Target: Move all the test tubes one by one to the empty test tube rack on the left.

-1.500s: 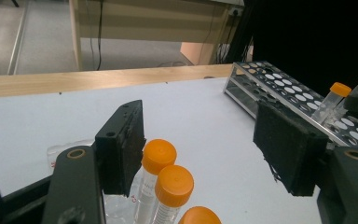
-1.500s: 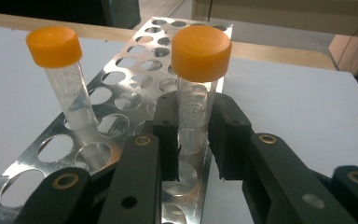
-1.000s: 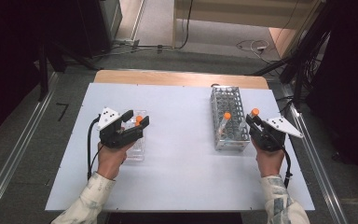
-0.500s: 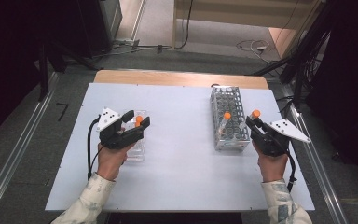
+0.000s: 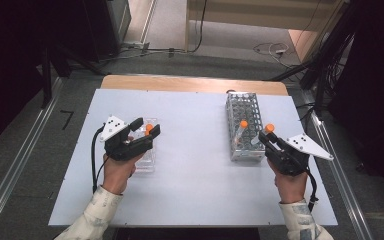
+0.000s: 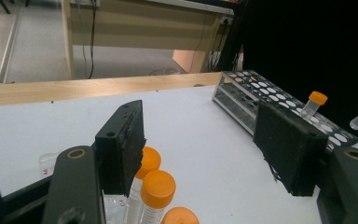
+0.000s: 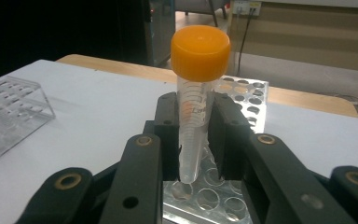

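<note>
Right hand-held gripper (image 7: 193,140) drifted outward, gripping clear conical tube (image 7: 195,116).

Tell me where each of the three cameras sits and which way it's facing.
High view: above the person's side, looking forward and down on the white table; both forearms show.
Left gripper view: rides the left gripper, open jaws over orange-capped tubes, facing the metal rack.
Right gripper view: rides the right gripper, shut on an orange-capped tube above that rack.
Shared: the metal rack and the table.
</note>
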The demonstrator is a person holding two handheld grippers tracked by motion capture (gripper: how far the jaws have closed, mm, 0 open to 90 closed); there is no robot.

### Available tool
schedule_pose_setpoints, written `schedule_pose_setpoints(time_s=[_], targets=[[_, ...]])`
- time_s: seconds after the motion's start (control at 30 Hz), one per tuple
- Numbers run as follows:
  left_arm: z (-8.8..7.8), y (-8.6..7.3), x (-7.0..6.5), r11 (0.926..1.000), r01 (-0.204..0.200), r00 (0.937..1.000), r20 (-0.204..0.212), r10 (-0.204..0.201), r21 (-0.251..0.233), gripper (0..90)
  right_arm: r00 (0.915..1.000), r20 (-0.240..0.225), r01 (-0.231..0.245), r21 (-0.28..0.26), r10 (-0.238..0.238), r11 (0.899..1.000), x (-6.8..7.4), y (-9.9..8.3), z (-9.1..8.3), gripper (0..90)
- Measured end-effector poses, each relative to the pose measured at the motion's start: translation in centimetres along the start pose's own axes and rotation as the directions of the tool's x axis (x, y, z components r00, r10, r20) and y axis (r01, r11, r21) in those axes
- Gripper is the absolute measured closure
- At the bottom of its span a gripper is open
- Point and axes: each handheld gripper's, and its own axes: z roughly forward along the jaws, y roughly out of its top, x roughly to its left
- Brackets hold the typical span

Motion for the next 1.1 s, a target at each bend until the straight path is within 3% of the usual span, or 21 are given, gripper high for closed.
schedule_pose_setpoints(time_s=[0.4, 0.73, 1.1], targets=[[0.0, 0.1, -0.9, 1.0000, -0.008, 0.9994, 0.033, 0.008, 0.003, 33.5, 0.9957, -0.085, 0.035, 0.010, -0.034, 0.999, 2.6, 0.0, 0.3, 72.0], [0.3, -0.1, -2.0, 0.9997, -0.020, 0.9976, 0.067, 0.020, 0.010, 34.2, 0.9814, -0.176, 0.087, 0.040, -0.078, 0.995, 5.8, -0.5, 2.0, 72.0], [0.9, -0.6, -3.9, 0.9981, -0.052, 0.9912, 0.123, 0.048, 0.033, 34.5, 0.9654, -0.233, 0.136, 0.068, -0.117, 0.988, 8.6, -1.1, 4.0, 71.9]])
